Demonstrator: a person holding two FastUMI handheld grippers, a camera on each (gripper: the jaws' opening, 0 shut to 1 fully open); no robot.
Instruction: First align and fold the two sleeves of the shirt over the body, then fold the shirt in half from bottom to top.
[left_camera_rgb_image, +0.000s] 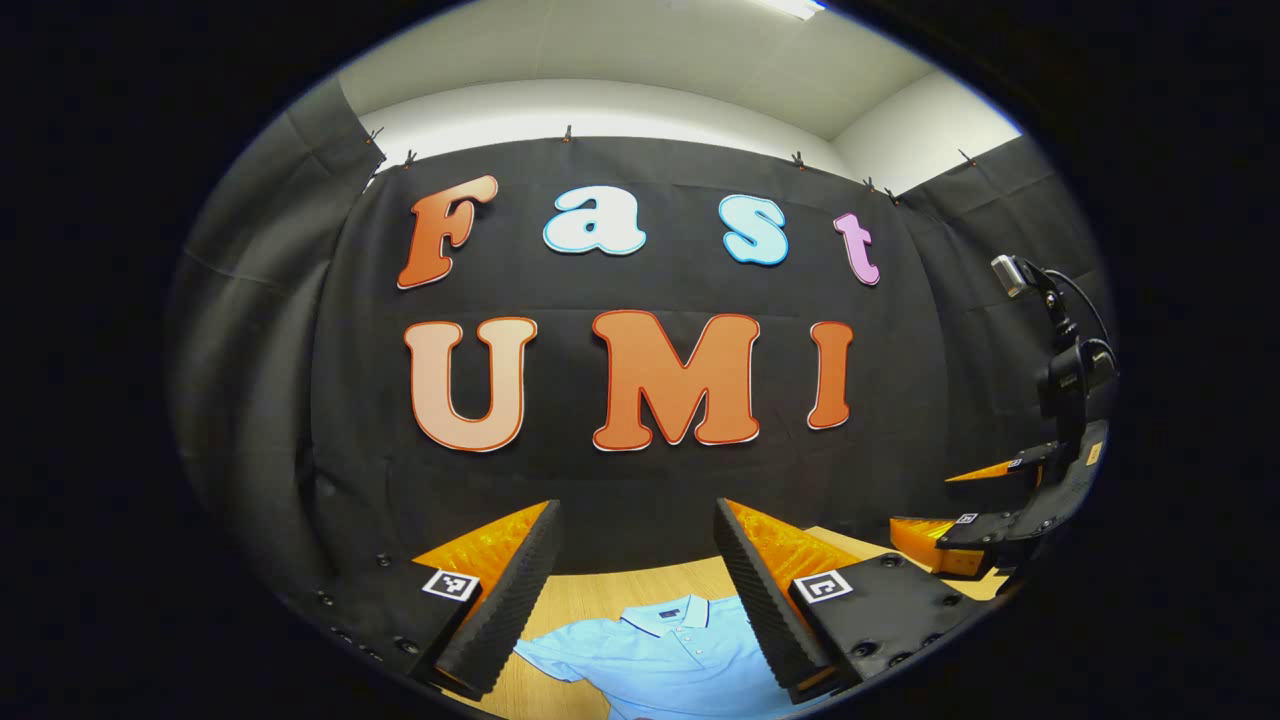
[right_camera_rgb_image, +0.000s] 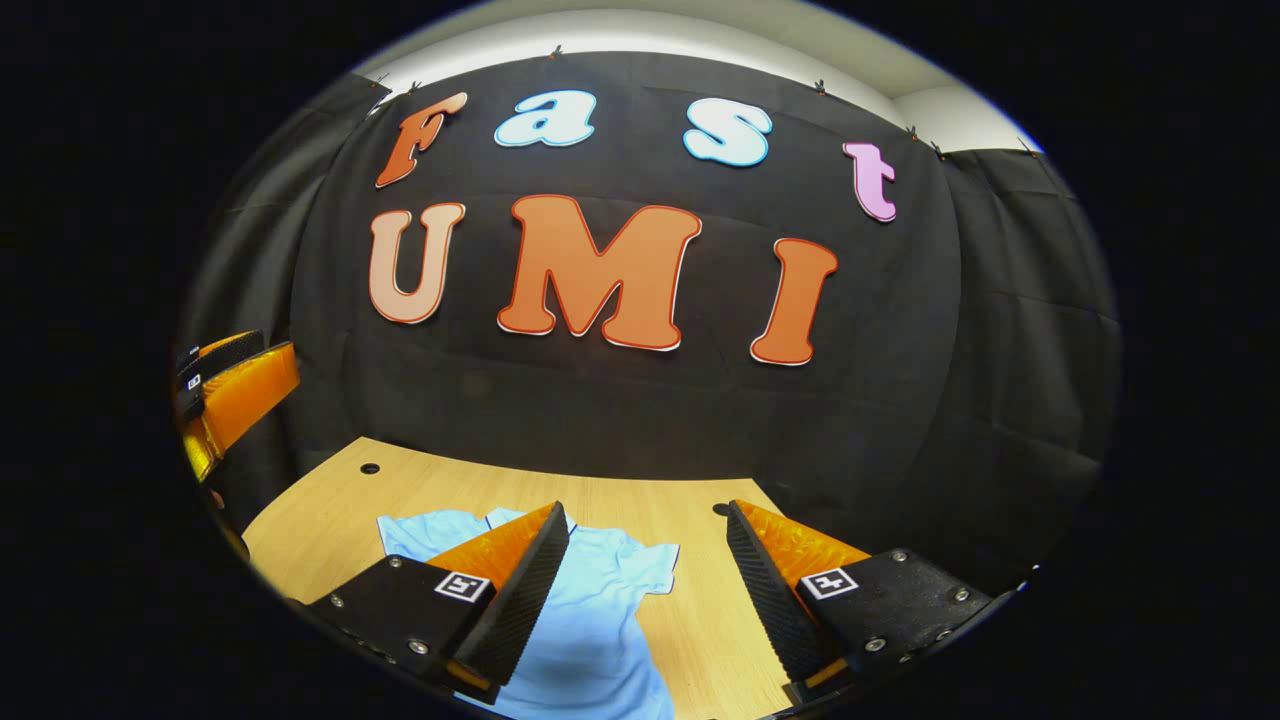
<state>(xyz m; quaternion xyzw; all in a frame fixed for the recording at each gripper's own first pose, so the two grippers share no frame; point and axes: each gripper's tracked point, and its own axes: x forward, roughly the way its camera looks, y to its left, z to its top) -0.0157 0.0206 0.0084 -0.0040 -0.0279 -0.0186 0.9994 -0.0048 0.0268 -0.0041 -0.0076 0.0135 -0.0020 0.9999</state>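
A light blue polo shirt (left_camera_rgb_image: 665, 650) lies flat on the wooden table (left_camera_rgb_image: 590, 600), collar toward the back wall, below my left gripper (left_camera_rgb_image: 632, 590), which stands open well above it with nothing between its fingers. In the right gripper view the same shirt (right_camera_rgb_image: 590, 610) spreads out with a short sleeve (right_camera_rgb_image: 655, 565) pointing right. My right gripper (right_camera_rgb_image: 645, 590) hangs open over it, empty. The right gripper (left_camera_rgb_image: 1010, 500) also appears at the right edge of the left gripper view, and the left gripper (right_camera_rgb_image: 225, 390) at the left edge of the right gripper view.
The wooden table (right_camera_rgb_image: 690, 620) runs back to the black cloth wall. Two small dark holes (right_camera_rgb_image: 370, 468) sit in the tabletop near the back. Bare wood lies right of the shirt.
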